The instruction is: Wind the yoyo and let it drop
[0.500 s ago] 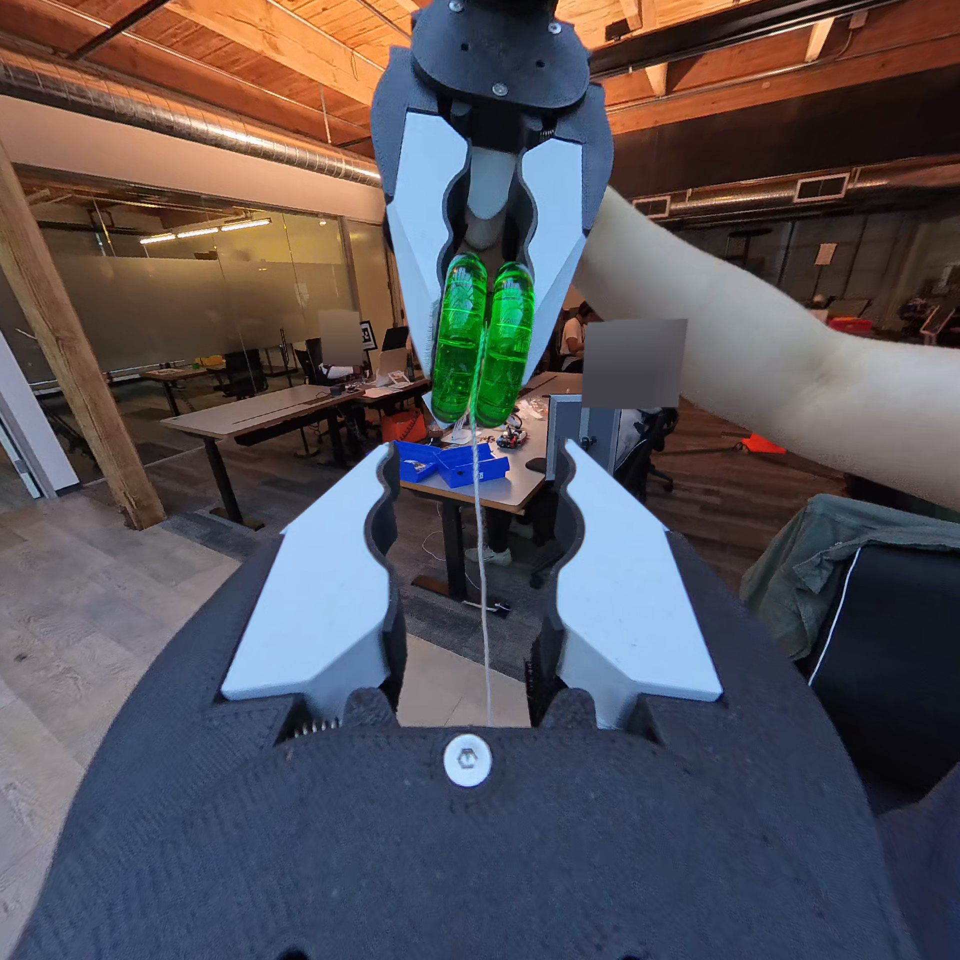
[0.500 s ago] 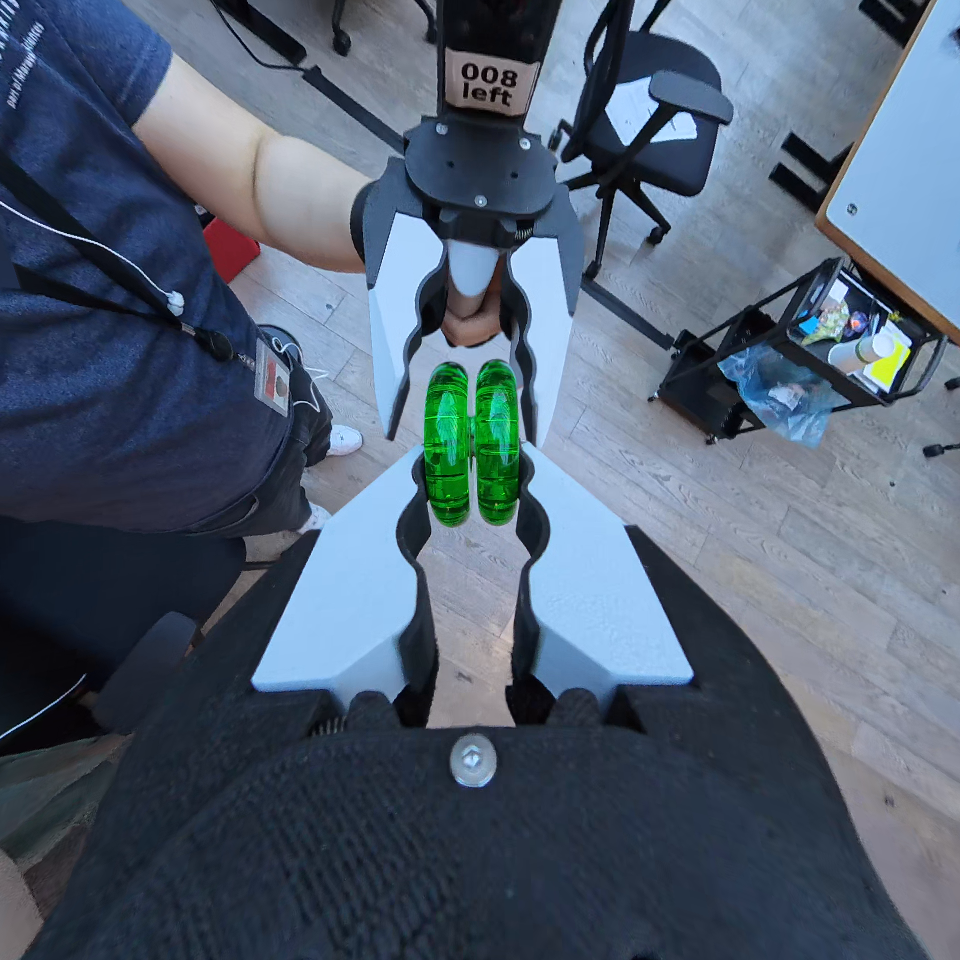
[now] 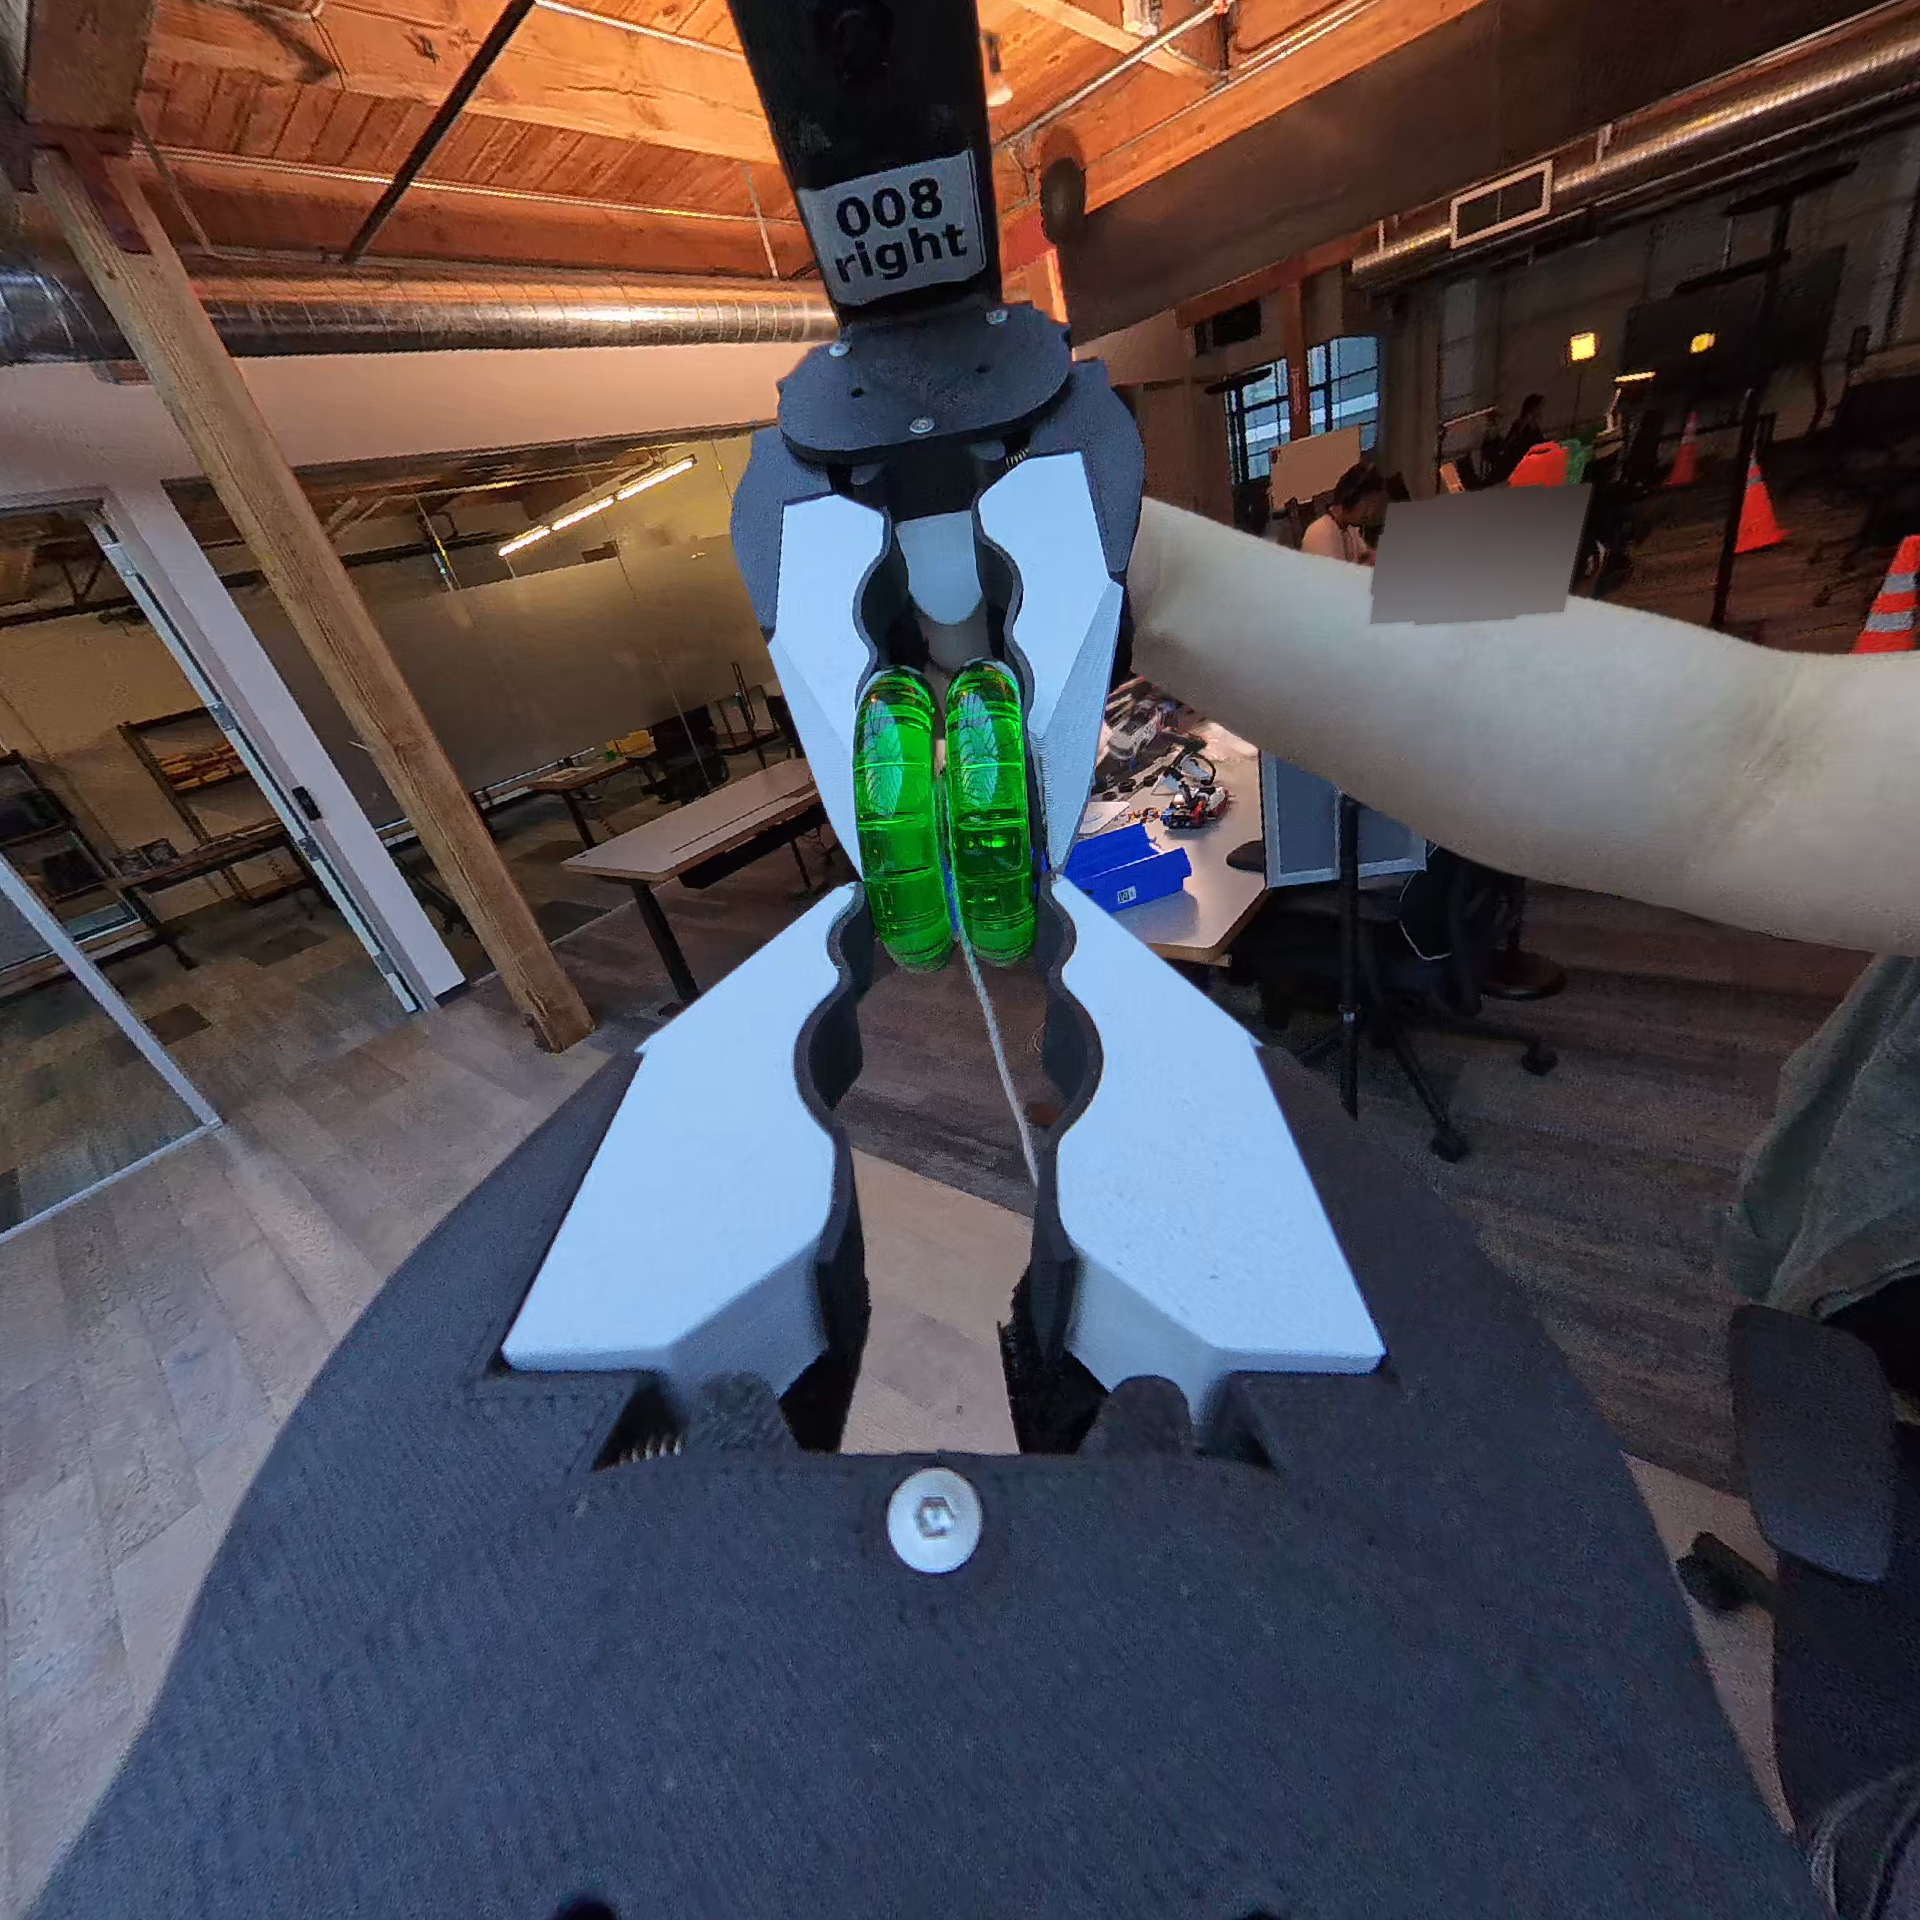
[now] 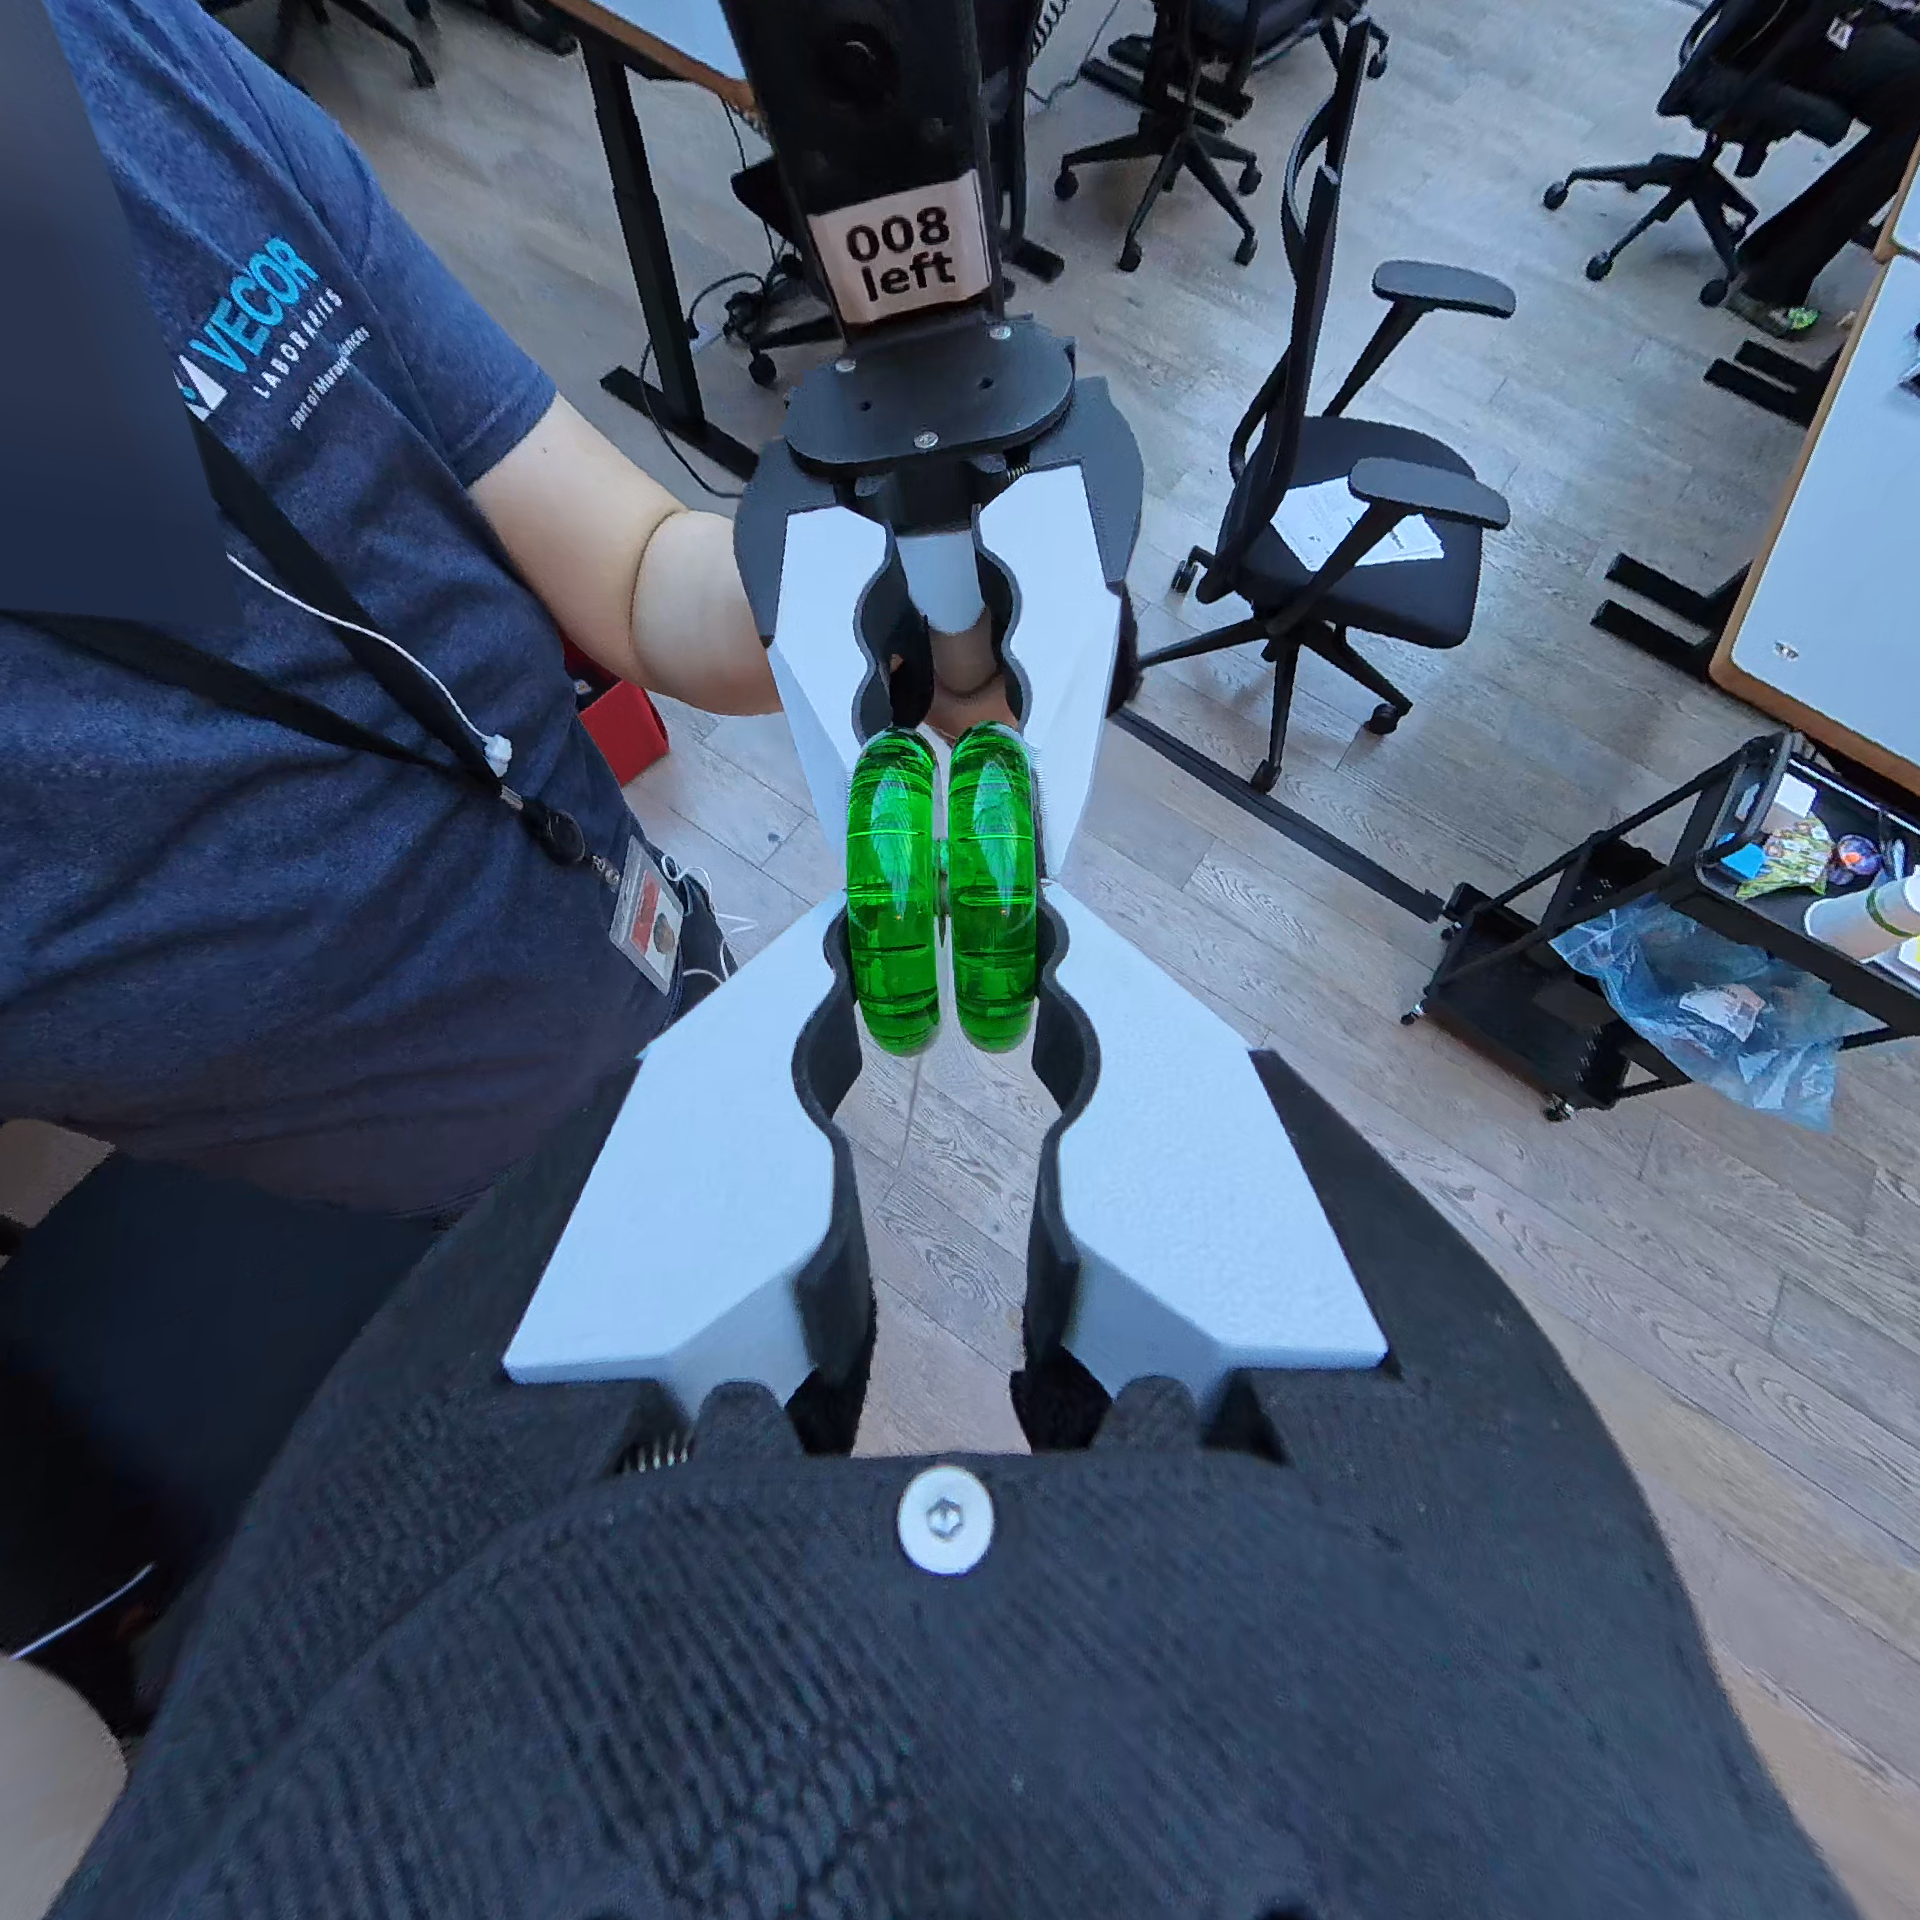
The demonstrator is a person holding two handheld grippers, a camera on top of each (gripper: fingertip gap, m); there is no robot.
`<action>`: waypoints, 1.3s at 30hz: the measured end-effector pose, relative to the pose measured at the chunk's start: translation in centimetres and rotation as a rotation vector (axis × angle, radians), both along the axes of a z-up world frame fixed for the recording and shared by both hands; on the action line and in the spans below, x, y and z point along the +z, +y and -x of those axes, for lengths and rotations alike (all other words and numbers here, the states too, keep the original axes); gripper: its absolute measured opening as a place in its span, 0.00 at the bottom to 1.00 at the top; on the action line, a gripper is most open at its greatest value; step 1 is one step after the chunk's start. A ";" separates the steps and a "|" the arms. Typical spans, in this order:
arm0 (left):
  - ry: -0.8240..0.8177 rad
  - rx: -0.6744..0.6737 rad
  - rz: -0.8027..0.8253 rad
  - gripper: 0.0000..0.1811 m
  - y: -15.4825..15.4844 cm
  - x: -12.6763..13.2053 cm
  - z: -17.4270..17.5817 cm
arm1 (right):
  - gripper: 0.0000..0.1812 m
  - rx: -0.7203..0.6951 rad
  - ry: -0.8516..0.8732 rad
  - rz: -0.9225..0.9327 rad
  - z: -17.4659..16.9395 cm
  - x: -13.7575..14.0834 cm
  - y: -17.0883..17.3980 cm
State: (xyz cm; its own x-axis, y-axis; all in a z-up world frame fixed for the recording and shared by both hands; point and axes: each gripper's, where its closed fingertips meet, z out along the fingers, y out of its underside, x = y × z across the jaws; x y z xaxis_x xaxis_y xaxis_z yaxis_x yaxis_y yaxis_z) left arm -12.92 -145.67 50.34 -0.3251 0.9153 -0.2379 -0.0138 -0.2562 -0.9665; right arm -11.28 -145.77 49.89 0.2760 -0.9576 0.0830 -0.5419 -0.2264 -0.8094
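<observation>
Around the translucent green plastic yoyo [image 4: 894, 894], right tongs [image 4: 940, 935] clamp; left tongs' [image 3: 951, 904] hold unclear; thin white string [image 3: 1003, 1060] may snag there.

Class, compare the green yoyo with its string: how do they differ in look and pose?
The yoyo is thick, glossy, see-through green; the string is thin, dull white. The yoyo stands on edge; the string slants down from it between the left tool's fingers. Shared: they join at the yoyo's groove.
</observation>
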 end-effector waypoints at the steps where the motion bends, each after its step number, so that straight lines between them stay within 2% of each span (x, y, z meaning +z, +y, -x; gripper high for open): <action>1: 0.001 -0.005 -0.013 0.16 0.0 -0.2 0.0 | 0.15 0.005 -0.011 -0.009 0.0 -0.2 0.1; 6: 0.100 -0.078 -0.141 0.15 0.1 0.0 -0.8 | 0.15 -0.005 -0.142 -0.089 -0.8 0.1 0.1; 10: 0.168 -0.089 -0.225 0.16 -0.5 0.1 -1.8 | 0.21 -0.100 -0.280 -0.084 -1.1 -0.3 -1.3; 11: 0.167 -0.091 -0.234 0.16 -0.6 0.0 -1.9 | 0.18 -0.100 -0.321 -0.070 -1.0 -0.4 -1.2; 14: 0.170 -0.126 -0.265 0.15 -0.3 -0.4 -2.0 | 0.18 -0.099 -0.426 -0.146 -1.1 -0.5 -0.8; 18: 0.163 -0.124 -0.264 0.15 -0.5 -0.9 -2.1 | 0.16 -0.102 -0.504 -0.273 -1.2 -0.8 -0.9; 24: 0.100 -0.217 -0.318 0.15 0.2 -2.2 -2.0 | 0.16 -0.100 -0.568 -0.347 -1.0 -2.0 -0.4; 27: 0.101 -0.265 -0.330 0.16 0.9 -2.4 -1.8 | 0.16 -0.028 -0.619 -0.497 -0.6 -2.4 0.3; 30: 0.089 -0.271 -0.239 0.29 1.3 -2.7 -1.8 | 0.16 0.104 -0.684 -0.661 0.0 -2.6 1.3; 33: 0.098 -0.347 -0.108 0.42 2.8 -2.4 -1.8 | 0.16 0.337 -0.756 -0.820 0.9 -2.3 3.8; 36: 0.096 -0.490 -0.046 0.43 5.1 -2.4 -1.3 | 0.16 0.577 -0.801 -0.936 1.5 -2.7 6.0; 39: 0.052 -0.599 -0.030 0.42 6.9 -3.1 -0.3 | 0.16 0.720 -0.824 -1.013 1.1 -3.3 7.1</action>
State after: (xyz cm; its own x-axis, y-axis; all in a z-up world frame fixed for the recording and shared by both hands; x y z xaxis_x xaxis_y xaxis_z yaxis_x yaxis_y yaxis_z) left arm -12.62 -138.73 47.25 0.2391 0.9488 -0.2065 -0.1951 -0.1614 -0.9674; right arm -12.37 -138.72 46.61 0.9104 -0.3842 -0.1535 0.1150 0.5915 -0.7981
